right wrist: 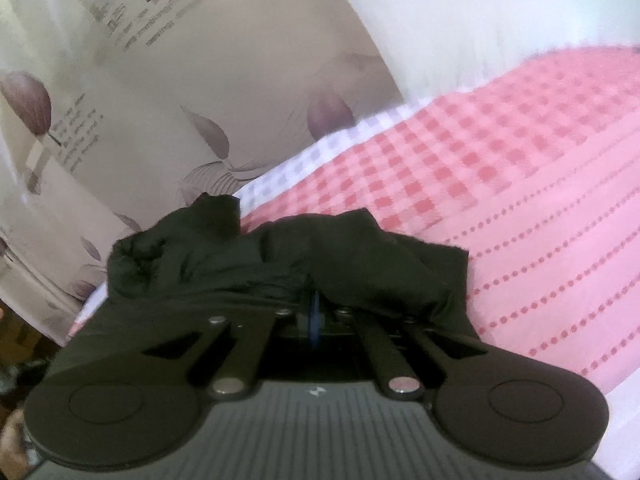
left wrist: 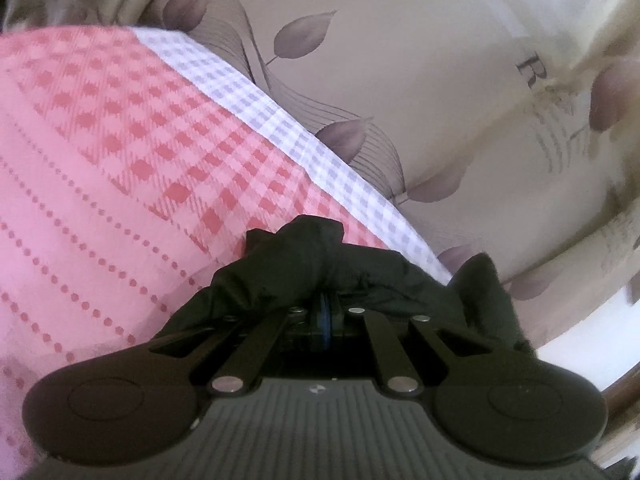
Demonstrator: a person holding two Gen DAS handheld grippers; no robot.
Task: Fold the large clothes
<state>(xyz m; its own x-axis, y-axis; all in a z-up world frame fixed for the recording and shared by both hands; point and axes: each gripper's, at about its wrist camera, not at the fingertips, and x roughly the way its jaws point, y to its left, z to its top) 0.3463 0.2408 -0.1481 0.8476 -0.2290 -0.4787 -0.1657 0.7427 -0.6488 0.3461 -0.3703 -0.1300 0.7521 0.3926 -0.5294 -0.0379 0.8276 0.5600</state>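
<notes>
A black garment is bunched over the tips of my left gripper, whose jaws are shut on a fold of it; the fingertips are hidden under the cloth. It hangs above a pink checked bedcover. In the right wrist view the same black garment drapes over my right gripper, which is shut on another fold, with the cloth spreading left and right of the jaws. Below it lies the pink bedcover.
The bedcover has a white-and-lilac checked border along its edge. Behind it hangs a beige curtain with purple leaves and lettering, also the curtain at the left of the right wrist view. A white surface rises beyond the bed.
</notes>
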